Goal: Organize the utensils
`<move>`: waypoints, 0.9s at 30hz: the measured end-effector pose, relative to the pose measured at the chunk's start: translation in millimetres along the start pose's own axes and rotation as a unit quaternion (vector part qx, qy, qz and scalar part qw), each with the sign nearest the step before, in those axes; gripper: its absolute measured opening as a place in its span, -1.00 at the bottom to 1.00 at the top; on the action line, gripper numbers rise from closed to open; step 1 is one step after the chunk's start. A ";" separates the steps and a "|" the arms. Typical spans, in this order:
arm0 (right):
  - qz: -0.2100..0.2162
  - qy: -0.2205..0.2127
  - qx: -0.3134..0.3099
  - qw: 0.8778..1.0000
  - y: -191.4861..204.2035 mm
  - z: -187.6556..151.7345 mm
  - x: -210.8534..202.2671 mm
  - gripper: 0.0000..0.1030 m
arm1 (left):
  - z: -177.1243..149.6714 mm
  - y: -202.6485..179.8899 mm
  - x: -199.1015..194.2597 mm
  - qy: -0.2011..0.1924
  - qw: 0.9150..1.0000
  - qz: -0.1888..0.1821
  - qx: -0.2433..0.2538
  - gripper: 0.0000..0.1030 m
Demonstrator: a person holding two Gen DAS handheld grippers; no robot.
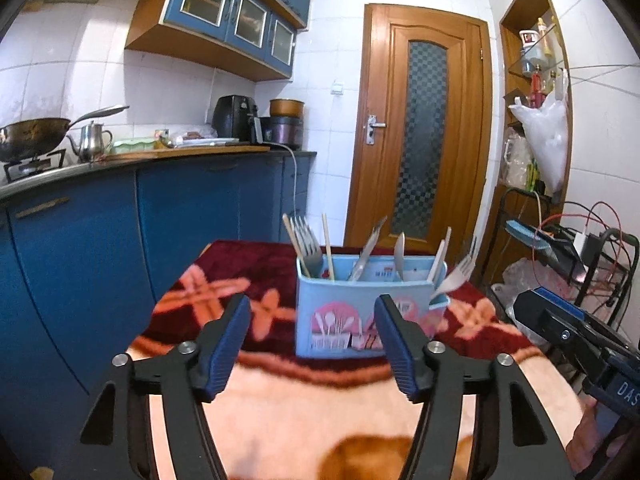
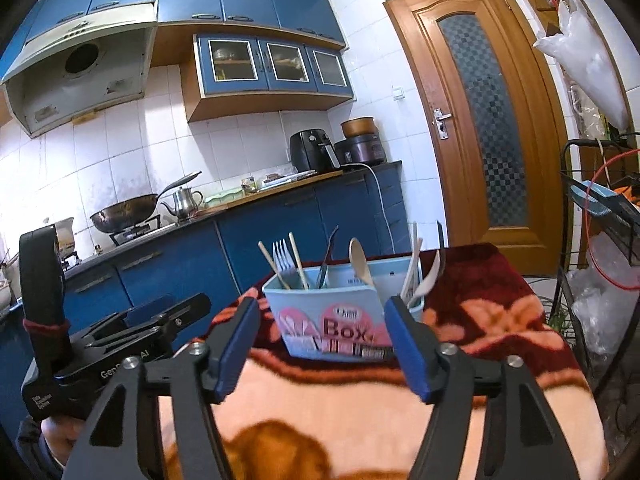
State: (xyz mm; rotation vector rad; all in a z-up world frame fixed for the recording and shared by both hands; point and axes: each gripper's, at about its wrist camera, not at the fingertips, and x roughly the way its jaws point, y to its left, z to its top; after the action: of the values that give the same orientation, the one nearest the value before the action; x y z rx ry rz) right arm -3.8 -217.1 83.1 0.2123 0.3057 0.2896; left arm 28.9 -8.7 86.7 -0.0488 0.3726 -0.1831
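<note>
Both our claws, left point(image 1: 314, 334) and right point(image 2: 322, 336), spread, empty. Utensils already standing in box point(image 2: 320, 300). We judge sorting finished; next, withdraw.

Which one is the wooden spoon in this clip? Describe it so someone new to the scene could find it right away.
Start at the table covered with a dark red and peach patterned blanket; on it stands a light blue plastic utensil box with pink pictures on its front. The pale wooden spoon rises from its middle section, bowl end up. Its rounded oval bowl sets it apart from the thin wooden chopsticks and metal forks on its left.
</note>
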 end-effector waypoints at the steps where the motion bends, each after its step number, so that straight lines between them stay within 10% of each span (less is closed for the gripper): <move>1: -0.002 0.002 0.001 1.000 0.5 -2.9 -2.5 0.49 | -3.1 0.3 -2.5 0.003 1.000 0.002 0.000 0.34; 8: -0.009 0.018 0.019 1.000 -3.2 -22.3 -13.8 0.97 | -19.3 3.7 -12.1 0.015 1.000 0.018 0.011 0.48; 27: -0.106 0.015 -0.041 0.993 -8.0 -82.9 -16.3 1.00 | -72.8 3.3 -10.1 0.007 0.998 0.053 0.024 0.55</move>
State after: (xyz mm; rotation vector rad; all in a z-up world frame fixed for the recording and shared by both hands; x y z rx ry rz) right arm -43.7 -216.3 8.2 0.0936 0.3431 0.0947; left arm -6.5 -4.6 22.3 0.0199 0.3830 -0.0875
